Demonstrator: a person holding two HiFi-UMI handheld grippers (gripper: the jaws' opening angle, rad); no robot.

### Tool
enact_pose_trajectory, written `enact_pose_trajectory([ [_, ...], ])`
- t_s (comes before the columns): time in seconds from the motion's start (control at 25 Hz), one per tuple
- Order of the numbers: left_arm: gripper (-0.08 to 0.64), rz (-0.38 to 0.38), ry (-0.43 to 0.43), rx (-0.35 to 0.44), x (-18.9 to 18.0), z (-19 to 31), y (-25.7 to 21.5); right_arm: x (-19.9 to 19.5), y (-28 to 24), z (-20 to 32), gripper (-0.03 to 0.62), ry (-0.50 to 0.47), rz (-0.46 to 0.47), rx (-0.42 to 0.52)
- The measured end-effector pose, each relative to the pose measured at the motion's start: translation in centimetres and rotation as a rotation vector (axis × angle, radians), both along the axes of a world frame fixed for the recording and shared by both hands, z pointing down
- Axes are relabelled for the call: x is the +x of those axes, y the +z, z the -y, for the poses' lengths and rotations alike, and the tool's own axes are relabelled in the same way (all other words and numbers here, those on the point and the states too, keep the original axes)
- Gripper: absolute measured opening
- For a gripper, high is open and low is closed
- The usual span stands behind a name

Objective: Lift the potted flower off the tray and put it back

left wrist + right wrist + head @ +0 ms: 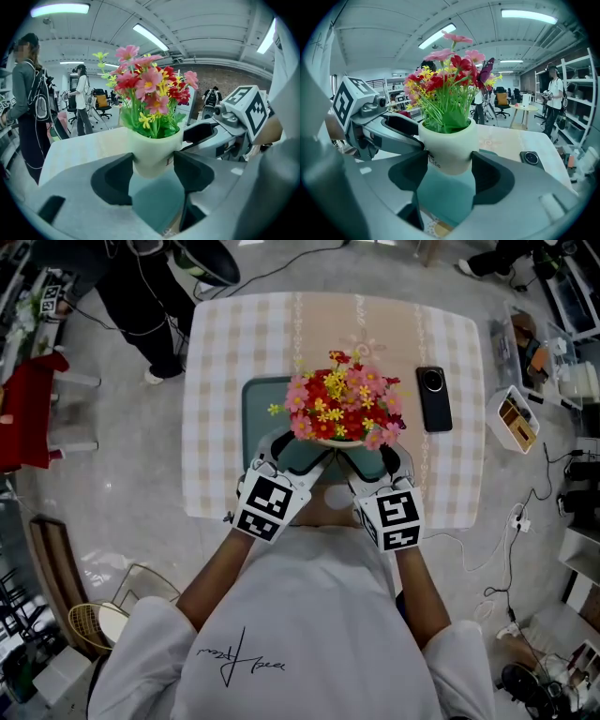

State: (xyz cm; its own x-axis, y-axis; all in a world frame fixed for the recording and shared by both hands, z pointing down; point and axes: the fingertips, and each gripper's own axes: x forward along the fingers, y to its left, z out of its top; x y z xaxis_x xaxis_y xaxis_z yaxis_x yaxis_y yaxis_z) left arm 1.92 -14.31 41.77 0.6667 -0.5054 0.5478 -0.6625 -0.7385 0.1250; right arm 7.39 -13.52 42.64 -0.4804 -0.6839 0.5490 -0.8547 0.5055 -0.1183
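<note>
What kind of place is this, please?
Probably a lab or workshop-style office. It is a large shared room with swivel office chairs, open metal shelving and long ceiling strip lights.

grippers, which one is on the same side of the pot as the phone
The right gripper: the black phone lies off to its side, whereas the left gripper grips the potted flower from the opposite side.
</note>
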Motion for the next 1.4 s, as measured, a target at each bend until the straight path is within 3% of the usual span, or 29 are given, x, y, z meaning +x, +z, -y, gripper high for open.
enact_pose_trajectory([
  [1.4,0.267,0.065,-0.066,-0.083,3.6,5.1,6.2,3.7,6.2,5.4,0.295,-0.051,-0.009,-0.068],
])
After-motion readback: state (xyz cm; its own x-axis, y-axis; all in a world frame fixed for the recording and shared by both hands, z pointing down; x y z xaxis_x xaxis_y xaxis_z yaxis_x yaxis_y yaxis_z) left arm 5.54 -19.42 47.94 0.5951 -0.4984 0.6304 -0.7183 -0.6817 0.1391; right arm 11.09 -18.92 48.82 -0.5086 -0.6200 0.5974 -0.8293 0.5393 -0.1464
